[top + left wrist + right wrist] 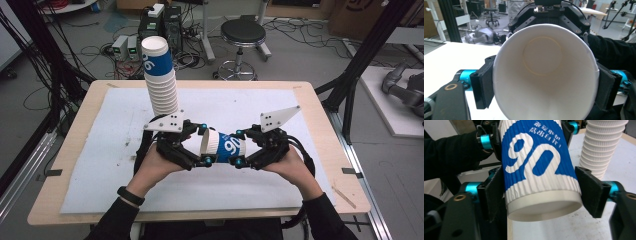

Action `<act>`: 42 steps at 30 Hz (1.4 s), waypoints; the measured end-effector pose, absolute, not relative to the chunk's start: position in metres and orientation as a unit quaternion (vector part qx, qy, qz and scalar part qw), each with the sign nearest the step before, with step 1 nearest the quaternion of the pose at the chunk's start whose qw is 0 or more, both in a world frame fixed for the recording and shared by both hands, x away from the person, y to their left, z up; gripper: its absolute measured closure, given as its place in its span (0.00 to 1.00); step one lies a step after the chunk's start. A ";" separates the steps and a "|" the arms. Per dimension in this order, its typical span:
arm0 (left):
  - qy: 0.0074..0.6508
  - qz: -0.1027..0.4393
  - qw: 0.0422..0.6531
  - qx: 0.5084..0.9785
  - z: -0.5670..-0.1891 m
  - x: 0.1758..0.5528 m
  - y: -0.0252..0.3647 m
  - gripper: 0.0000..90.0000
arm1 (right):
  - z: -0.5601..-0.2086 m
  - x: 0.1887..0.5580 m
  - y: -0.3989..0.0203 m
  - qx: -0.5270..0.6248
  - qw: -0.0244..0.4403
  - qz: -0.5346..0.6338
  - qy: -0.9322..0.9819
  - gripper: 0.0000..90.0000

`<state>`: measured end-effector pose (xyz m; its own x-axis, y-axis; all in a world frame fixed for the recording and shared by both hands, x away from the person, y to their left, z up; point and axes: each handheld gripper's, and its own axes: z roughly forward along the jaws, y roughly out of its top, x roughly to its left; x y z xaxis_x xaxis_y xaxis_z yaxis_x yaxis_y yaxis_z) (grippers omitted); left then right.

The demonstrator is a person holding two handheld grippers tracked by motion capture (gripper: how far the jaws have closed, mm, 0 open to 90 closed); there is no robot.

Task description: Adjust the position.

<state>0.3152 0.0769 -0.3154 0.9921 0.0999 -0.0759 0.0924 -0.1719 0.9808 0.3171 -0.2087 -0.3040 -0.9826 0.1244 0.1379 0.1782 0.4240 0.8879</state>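
Your left gripper (201, 145) and right gripper (239, 147) both pinch one paper cup (222, 146), held sideways above the table (320, 150). The tall cup stack (161, 82) stands behind; judging by this, the cup is not yet on it.

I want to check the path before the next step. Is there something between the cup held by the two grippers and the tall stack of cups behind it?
Nothing visible does. The cup lies sideways between the left gripper and the right gripper. The stack of cups stands behind, to the left, on the white mat, with bare mat between.
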 end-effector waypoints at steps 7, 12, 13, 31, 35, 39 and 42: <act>0.060 -0.004 0.646 0.761 -0.315 0.316 0.078 0.22 | -0.303 0.317 -0.211 -0.079 0.024 -0.534 -0.841 0.33; 0.062 -0.004 0.648 0.759 -0.315 0.316 0.078 0.22 | -0.302 0.316 -0.211 -0.078 0.022 -0.537 -0.839 0.33; 0.063 -0.004 0.649 0.758 -0.315 0.316 0.078 0.21 | -0.302 0.316 -0.211 -0.077 0.022 -0.538 -0.839 0.33; 0.071 -0.006 0.671 0.738 -0.314 0.316 0.081 0.17 | -0.301 0.316 -0.214 -0.079 0.018 -0.553 -0.829 0.33; 0.072 -0.006 0.675 0.734 -0.314 0.317 0.085 0.17 | -0.300 0.316 -0.218 -0.080 0.017 -0.562 -0.823 0.33; 0.076 -0.012 0.680 0.729 -0.316 0.317 0.087 0.17 | -0.299 0.317 -0.222 -0.083 0.015 -0.574 -0.814 0.33; 0.083 -0.022 0.690 0.718 -0.319 0.319 0.086 0.17 | -0.299 0.317 -0.224 -0.086 0.020 -0.578 -0.811 0.33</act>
<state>0.3186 0.0857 -0.3192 0.9852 0.0893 -0.1464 0.1498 -0.0328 0.9882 0.3174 -0.2237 -0.2994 -0.9845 0.1162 0.1313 0.1620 0.3167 0.9346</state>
